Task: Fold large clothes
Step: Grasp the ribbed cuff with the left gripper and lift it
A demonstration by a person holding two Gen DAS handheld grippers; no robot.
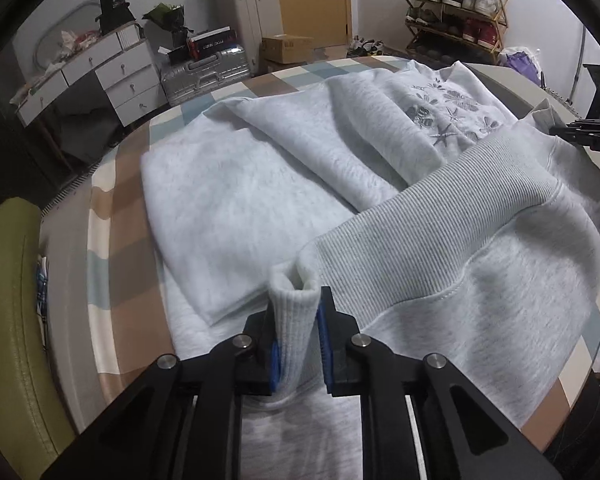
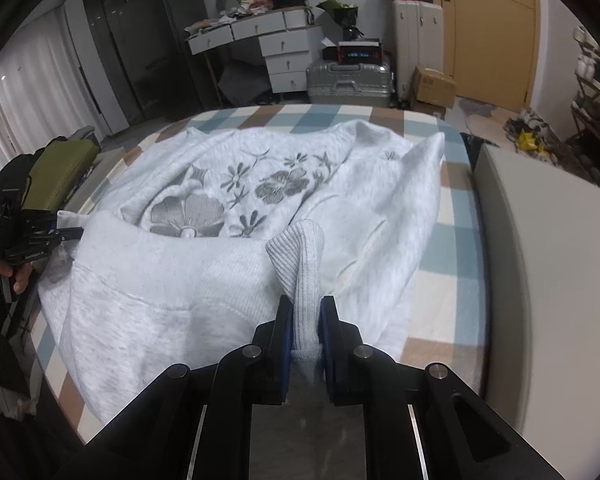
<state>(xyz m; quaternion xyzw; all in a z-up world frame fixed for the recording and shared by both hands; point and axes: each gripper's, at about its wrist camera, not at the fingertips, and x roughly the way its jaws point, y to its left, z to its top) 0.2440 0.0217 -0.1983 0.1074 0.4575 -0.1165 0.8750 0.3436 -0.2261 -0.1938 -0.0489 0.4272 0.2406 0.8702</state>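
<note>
Sweatshirt (image 1: 380, 168) on checked bed (image 1: 116, 280), sleeve folded in. Left hand-held gripper (image 1: 298, 340) and right hand-held gripper (image 2: 306, 340) each pinching ribbed hem (image 1: 440, 216); bottom fold under way, final folds remaining.

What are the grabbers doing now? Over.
Left gripper and right gripper both shut on sweatshirt hem. Hem lifted over checked table. Nothing blocking.
</note>
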